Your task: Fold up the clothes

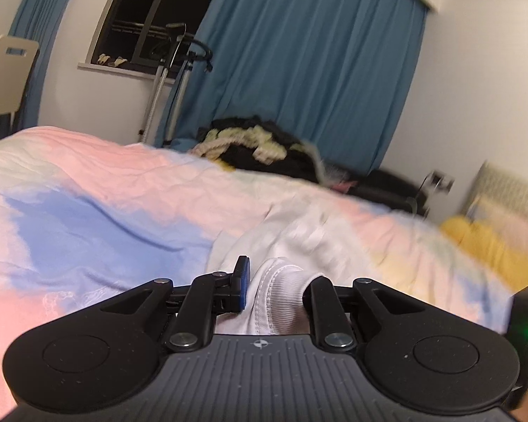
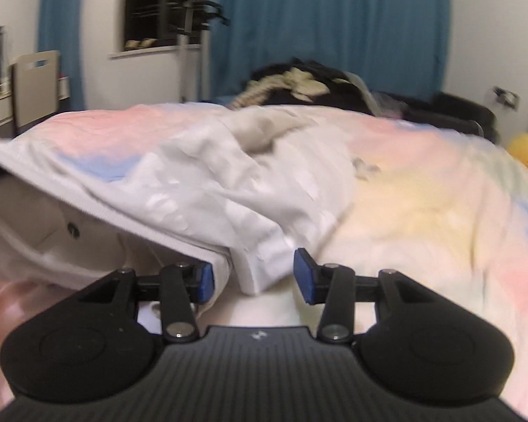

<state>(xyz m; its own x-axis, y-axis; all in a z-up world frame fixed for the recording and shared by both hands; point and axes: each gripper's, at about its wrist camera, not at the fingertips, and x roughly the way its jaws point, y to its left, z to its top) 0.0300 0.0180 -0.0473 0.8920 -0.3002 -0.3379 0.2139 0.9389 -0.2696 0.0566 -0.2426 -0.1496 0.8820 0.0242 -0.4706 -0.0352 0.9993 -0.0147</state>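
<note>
A home bedroom: a bed with pastel quilt (image 1: pixel 88 193), blue curtains (image 1: pixel 299 70), a dark window (image 1: pixel 151 10).

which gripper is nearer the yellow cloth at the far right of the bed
Neither clearly. The yellow cloth lies far forward and right of both. The left hand-held gripper has the white garment bunched between its fingers; the right hand-held gripper is open around its hem.

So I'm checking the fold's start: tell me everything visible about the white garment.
The white garment is soft knit with a ribbed, stitched hem. It lies crumpled on the pastel bedspread. Its edge sits between the fingers of the left gripper, and a corner lies between the open fingers of the right gripper.
</note>
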